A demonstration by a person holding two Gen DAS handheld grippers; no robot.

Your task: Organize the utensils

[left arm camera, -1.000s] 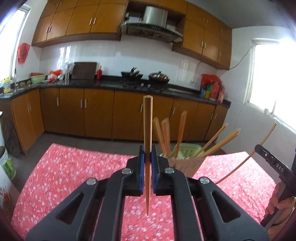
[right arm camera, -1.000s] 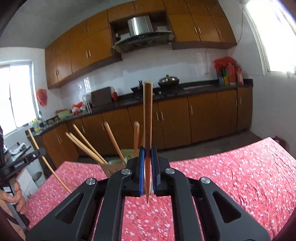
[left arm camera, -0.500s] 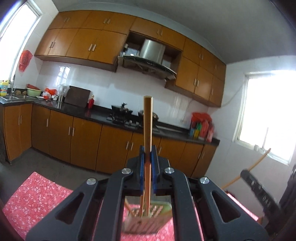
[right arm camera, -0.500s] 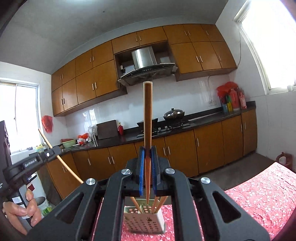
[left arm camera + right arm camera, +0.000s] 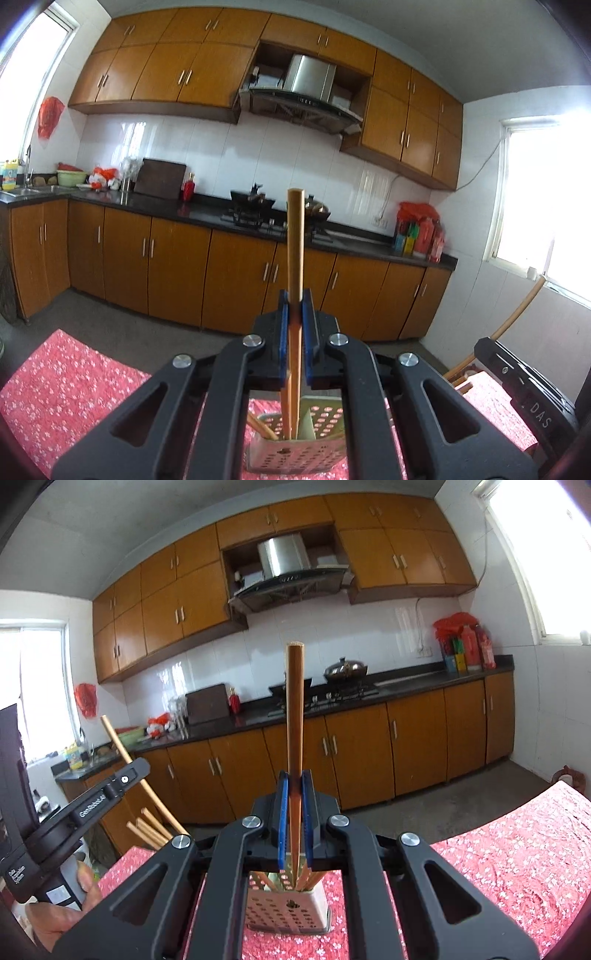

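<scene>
My left gripper (image 5: pixel 294 325) is shut on a wooden chopstick (image 5: pixel 295 251) held upright, its lower end down inside the pale perforated utensil holder (image 5: pixel 295 448) on the red cloth. My right gripper (image 5: pixel 294 805) is shut on another wooden chopstick (image 5: pixel 294 716), also upright with its lower end in the same holder (image 5: pixel 288 910). Several other chopsticks (image 5: pixel 147 830) lean out of the holder. Each gripper shows at the edge of the other's view, the right one (image 5: pixel 524 391) and the left one (image 5: pixel 88 805).
The red floral tablecloth (image 5: pixel 62 384) covers the table, also in the right wrist view (image 5: pixel 509 856). Behind it stand brown kitchen cabinets (image 5: pixel 177 273), a dark counter with a stove and wok (image 5: pixel 345 672), and a window (image 5: pixel 546 203) at right.
Both grippers have come down over the holder with their chopsticks. The holder now sits directly below each gripper, and both chopstick tips have gone into it.
</scene>
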